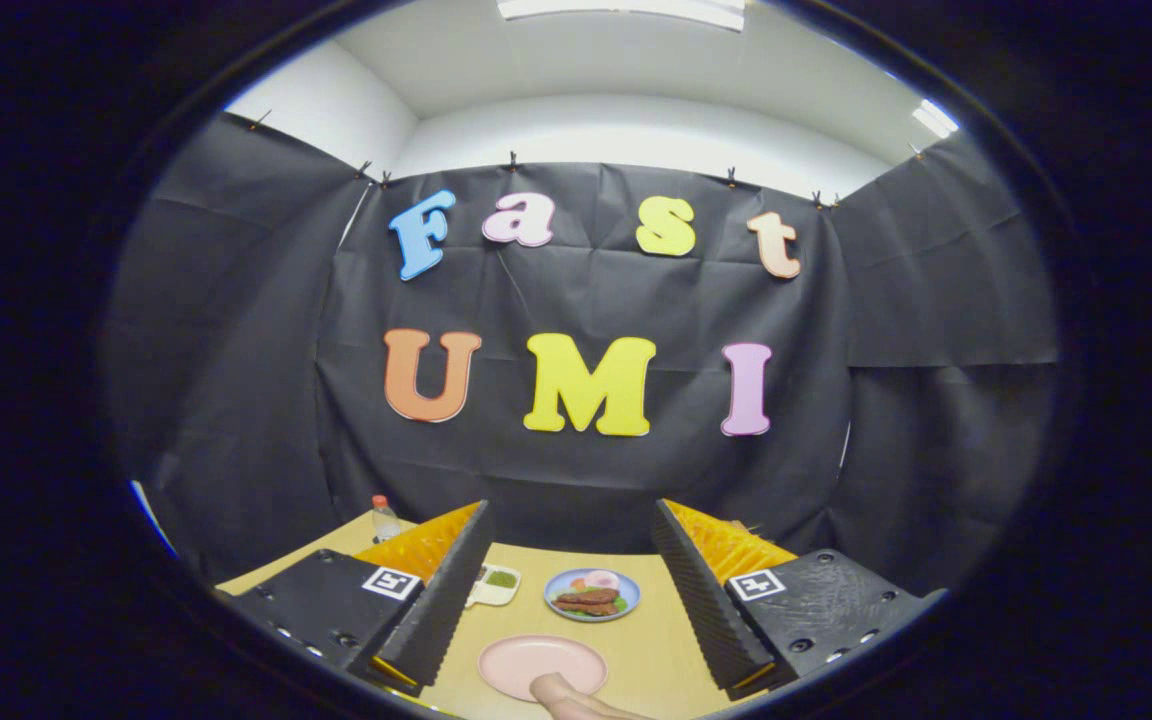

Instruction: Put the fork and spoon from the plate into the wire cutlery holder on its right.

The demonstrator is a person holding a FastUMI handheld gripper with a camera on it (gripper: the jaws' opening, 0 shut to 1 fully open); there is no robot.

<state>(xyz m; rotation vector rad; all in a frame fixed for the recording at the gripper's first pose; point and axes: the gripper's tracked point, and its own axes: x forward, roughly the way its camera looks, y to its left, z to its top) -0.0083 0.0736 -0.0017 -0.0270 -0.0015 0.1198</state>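
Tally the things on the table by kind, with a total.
Plates: 2, a pink plate between the open fingers and a blue plate of food beyond it.
Small dishes: 1, white dish.
Bottles: 1, bottle.
Total: 4.

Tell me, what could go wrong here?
1. The hand-held gripper is open and held high over the table, with nothing between its fingers. Lowering it quickly could knock the blue plate of food.
2. A hand rests at the pink plate, right between the fingers' path, so it could get bumped or pinched.
3. I cannot see a fork, spoon or holder here, so reaching now would be a guess.
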